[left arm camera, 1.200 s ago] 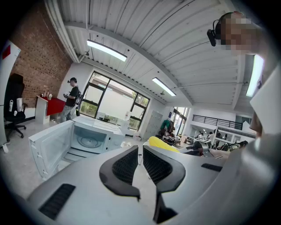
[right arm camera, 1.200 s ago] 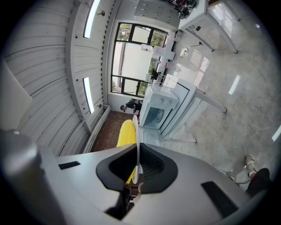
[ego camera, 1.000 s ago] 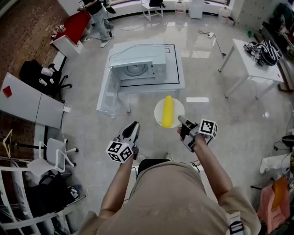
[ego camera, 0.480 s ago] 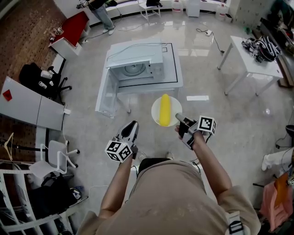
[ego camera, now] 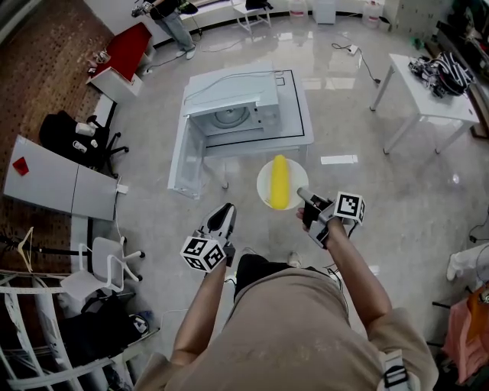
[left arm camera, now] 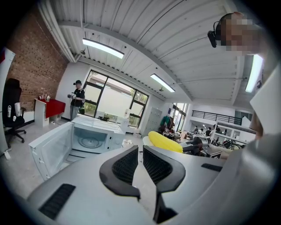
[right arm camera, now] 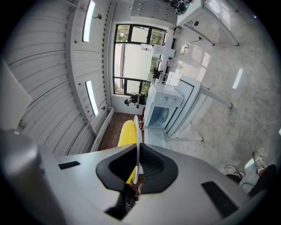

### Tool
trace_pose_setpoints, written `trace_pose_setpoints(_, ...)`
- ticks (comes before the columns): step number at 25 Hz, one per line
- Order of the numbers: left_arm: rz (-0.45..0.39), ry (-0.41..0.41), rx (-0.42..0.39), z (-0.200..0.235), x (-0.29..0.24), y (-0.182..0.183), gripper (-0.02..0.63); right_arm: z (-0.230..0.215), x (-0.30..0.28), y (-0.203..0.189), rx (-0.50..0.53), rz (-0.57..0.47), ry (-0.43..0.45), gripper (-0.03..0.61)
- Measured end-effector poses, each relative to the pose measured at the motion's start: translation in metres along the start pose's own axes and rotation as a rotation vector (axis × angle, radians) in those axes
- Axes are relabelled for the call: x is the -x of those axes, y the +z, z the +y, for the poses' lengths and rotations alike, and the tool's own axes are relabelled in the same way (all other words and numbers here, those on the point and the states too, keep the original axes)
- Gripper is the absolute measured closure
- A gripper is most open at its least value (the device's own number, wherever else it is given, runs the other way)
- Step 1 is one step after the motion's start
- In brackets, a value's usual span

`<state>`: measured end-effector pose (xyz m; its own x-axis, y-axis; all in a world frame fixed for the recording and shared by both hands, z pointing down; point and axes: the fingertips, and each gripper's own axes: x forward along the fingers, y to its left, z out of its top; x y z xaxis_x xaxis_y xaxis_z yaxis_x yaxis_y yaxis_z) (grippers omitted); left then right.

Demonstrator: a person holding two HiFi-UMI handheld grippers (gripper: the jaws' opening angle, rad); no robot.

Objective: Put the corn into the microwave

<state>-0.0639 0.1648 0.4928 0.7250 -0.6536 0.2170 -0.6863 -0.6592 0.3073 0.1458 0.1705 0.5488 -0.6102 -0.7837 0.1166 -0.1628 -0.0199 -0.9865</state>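
A yellow corn cob point(ego camera: 280, 181) lies on a round white plate point(ego camera: 263, 191). My right gripper point(ego camera: 302, 195) is shut on the plate's near rim and holds it in the air over the floor. In the right gripper view the plate point(right arm camera: 138, 127) stands edge-on between the pads, with the corn point(right arm camera: 126, 134) on its left side. My left gripper point(ego camera: 224, 214) hangs lower left of the plate, shut and empty. The white microwave point(ego camera: 229, 103) stands ahead on a low white table point(ego camera: 294, 122), its door point(ego camera: 186, 156) swung open to the left. Its turntable shows in the left gripper view point(left arm camera: 90, 141).
A white table point(ego camera: 428, 107) stands far right. Office chairs point(ego camera: 99, 263) and a white desk point(ego camera: 53, 179) line the left. A person point(ego camera: 172, 19) stands at the back by a red counter point(ego camera: 126, 46). Bare floor lies between me and the microwave.
Both grippers and the plate with corn keep their places relative to each other. Only the head view has shifted a little.
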Motion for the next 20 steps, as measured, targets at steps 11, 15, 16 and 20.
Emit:
trace_pose_setpoints(11,0.014,-0.040,0.004,0.060,-0.017,0.020,0.581,0.012,-0.058,-0.002,-0.002,-0.026,-0.006,0.561)
trace_pose_setpoints(15,0.013,-0.068,0.017,0.085,-0.027,0.029,0.581,0.018,-0.085,0.002,0.021,-0.043,-0.008,0.561)
trace_pose_setpoints(16,0.015,-0.075,0.017,0.092,-0.028,0.032,0.581,0.019,-0.095,0.003,0.018,-0.049,-0.007,0.561)
trace_pose_setpoints(20,0.024,-0.098,0.024,0.118,-0.032,0.041,0.581,0.021,-0.126,0.003,0.003,-0.063,-0.014,0.561)
